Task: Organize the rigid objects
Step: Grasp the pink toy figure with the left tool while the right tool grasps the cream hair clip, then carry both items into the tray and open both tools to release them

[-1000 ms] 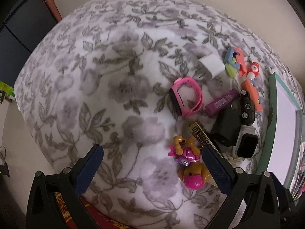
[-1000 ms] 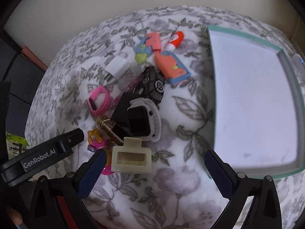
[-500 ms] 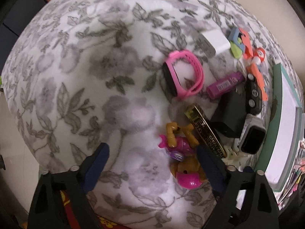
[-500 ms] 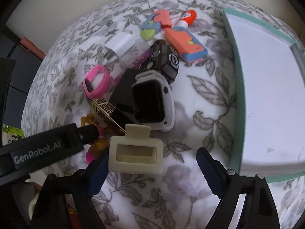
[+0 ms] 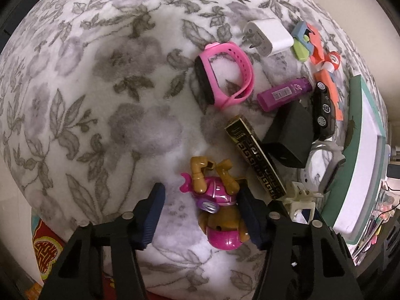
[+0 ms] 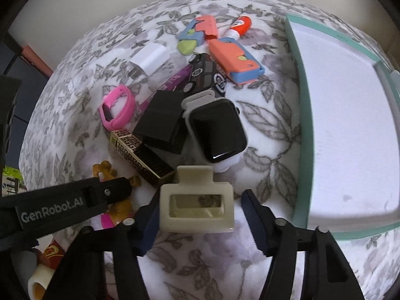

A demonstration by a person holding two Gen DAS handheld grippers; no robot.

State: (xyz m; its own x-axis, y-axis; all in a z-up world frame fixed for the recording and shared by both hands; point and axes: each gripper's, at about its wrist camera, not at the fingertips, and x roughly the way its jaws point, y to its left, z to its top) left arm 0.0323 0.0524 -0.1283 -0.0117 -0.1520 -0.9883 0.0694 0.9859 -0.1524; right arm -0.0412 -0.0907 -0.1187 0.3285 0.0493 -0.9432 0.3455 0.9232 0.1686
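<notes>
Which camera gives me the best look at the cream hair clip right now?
The right wrist view: the cream hair clip sits large and whole between the open right tool's fingers. The left wrist view catches it only small and edge-on, partly behind the left tool's finger.

A heap of small things lies on the patterned cloth (image 5: 105, 80), with the tray (image 6: 297, 135) just to its right. The toy dog (image 5: 217, 205) sits nearest, between the fingers of the left gripper (image 5: 200, 215), and the hair clip (image 6: 197, 202) lies to its right between those of the right gripper (image 6: 200, 222). Behind the clip rests the smartwatch (image 6: 216, 130), touching the dark charger block (image 6: 162, 122) on its left, while the wristband (image 5: 225, 72) and the wall plug (image 5: 268, 36) lie farther back; the toy car (image 6: 206, 75) seems to lean on the charger block.
</notes>
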